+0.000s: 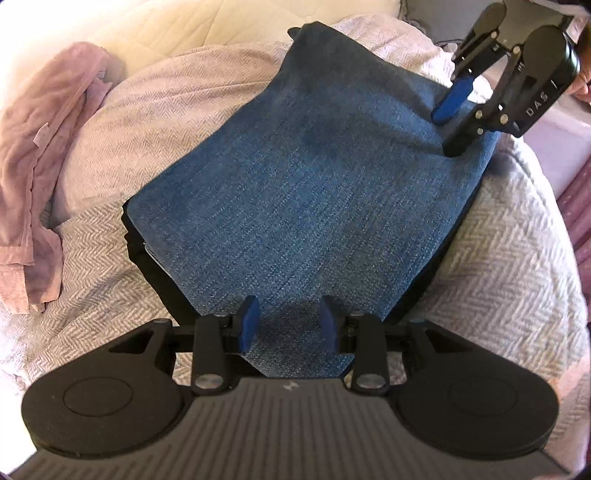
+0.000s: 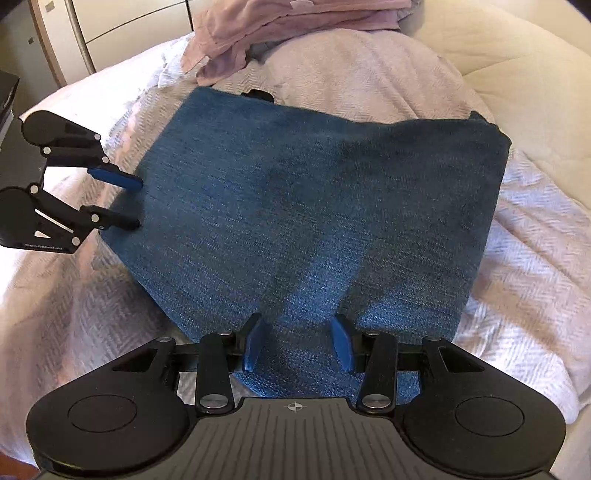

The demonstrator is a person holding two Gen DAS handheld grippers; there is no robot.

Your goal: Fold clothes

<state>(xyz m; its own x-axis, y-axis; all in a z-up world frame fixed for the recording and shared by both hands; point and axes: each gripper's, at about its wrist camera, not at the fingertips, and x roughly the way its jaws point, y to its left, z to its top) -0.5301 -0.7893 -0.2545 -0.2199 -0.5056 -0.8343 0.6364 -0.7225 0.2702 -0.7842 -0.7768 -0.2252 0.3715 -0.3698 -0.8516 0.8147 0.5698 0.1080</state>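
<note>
Left gripper [image 1: 289, 325]: jaws apart, empty, poised over folded blue garment [image 1: 306, 192] lying on herringbone bedspread [image 1: 498, 258].

Right gripper [image 2: 300, 341]: likewise released above the same garment.

Step, judged: fold finished; next move calls for fetching pink garment [image 2: 258, 33].

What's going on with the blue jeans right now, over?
Left gripper open, right gripper open, nothing between the fingers. Blue jeans folded flat on the blanket. Pink garment lies apart, nothing in the way.
</note>
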